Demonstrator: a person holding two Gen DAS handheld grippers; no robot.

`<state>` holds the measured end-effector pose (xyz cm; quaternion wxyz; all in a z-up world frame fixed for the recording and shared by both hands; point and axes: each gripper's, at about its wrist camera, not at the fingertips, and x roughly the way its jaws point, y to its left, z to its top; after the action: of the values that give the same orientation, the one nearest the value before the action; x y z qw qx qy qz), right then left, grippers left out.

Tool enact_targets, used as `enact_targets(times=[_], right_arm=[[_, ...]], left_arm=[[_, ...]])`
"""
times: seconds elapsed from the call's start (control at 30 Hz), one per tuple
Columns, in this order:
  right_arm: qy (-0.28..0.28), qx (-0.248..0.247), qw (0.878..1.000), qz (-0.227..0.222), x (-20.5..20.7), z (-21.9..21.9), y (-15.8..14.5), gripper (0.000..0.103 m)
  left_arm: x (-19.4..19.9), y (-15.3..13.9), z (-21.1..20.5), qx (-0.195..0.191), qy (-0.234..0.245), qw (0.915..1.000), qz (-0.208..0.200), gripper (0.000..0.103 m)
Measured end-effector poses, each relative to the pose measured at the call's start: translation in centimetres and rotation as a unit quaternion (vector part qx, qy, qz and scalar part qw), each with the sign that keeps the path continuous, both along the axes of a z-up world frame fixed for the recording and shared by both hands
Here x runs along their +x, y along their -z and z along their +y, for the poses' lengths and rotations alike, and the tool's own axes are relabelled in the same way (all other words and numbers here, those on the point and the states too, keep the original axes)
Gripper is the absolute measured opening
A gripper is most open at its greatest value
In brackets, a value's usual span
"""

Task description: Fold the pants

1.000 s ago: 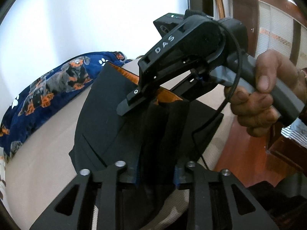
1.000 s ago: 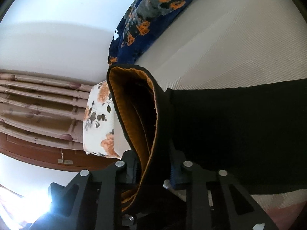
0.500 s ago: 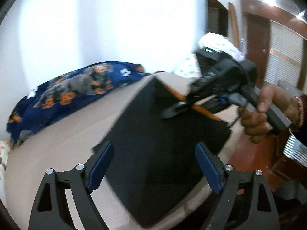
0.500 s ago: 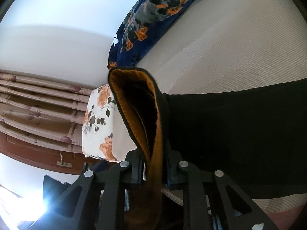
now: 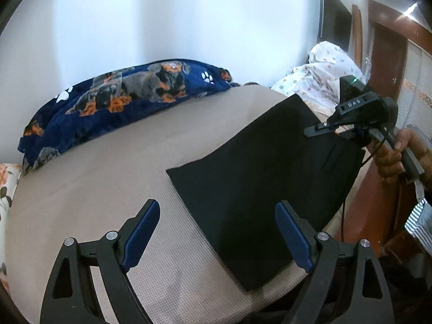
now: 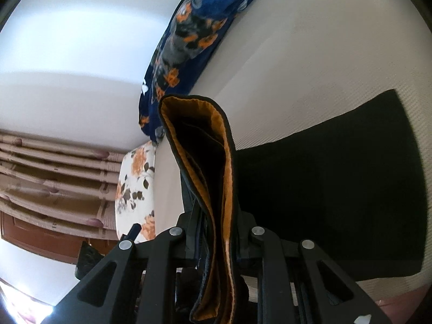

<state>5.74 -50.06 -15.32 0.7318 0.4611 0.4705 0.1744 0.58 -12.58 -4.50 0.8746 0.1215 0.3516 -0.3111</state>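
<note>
We see the black pants (image 5: 264, 186) folded into a flat panel on the beige bed (image 5: 113, 178), lying toward its near right edge. Our left gripper (image 5: 217, 232) hovers above the near end of the panel with its 2 blue-padded fingers (image 5: 143, 232) spread wide; its jaws have just been opening, and nothing is clamped between them, though the cloth lies below the gap. Our right gripper (image 6: 213, 232) is closed tight on the waistband (image 6: 213, 162), which stands up between the fingers and shows its orange lining, while the rest of the pants spreads dark across the bed to the right in that view. From the left wrist camera we can also see the right gripper at the far right corner of the panel, held by a hand (image 5: 391, 156) over the bed's edge. A navy blanket printed with dogs and paw marks (image 5: 121, 100) is bunched along the far side against the white wall, and a floral pillow (image 6: 135, 189) lies at the bed's end.
</note>
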Motion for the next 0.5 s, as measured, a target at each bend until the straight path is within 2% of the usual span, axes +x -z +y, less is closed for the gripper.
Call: enact_targets(times=[0.5], right_arm=[[0.069,-0.003,0.997,0.017,-2.3,-7.3,3.1,0.017]], left_arm=[[1.1,1.8,-0.8,0.02,0.006,0.9992,0.034,0.087]])
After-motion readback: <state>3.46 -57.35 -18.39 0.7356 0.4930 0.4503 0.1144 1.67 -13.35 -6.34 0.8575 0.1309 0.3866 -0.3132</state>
